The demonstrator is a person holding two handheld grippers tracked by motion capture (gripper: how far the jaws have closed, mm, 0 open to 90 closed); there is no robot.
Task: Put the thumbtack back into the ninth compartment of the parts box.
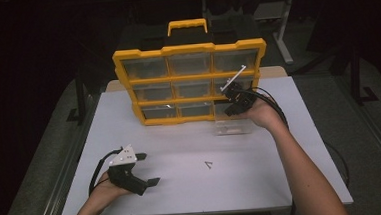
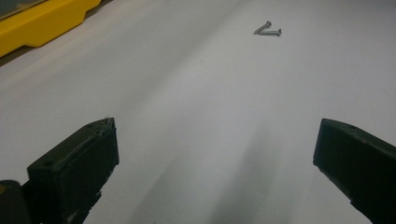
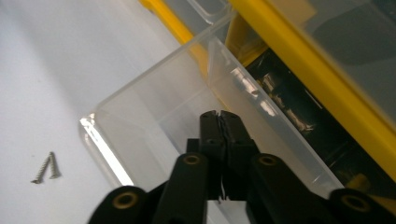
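A: Your right hand-held gripper (image 3: 219, 116) is clenched on the near wall of the clear drawer (image 3: 154, 112); thin wall, small bite; if you tilt or yank, it could slip out of the pads or twist.

B: Where's the drawer sitting?

A: On the tabletop (image 1: 183, 188), just in front of the yellow organizer (image 1: 192, 82), right at its lower right slot (image 3: 299, 121); that slot is open and dark behind it; pull it skewed and the back corner may snag on the yellow frame.

B: Anything else in the way?

A: Two small screws (image 3: 45, 168) lie loose on the tabletop near the drawer; sweep the drawer sideways and you'd likely scatter them.

B: Left side?

A: Left hand-held gripper (image 1: 144, 168) is released, jaws wide, low over bare tabletop, well apart from the drawer; the screws (image 2: 268, 30) sit ahead of it.

B: Drawer's look?

A: Transparent plastic, open top, looks empty; upright; glare on the rim makes its edges hard to judge.
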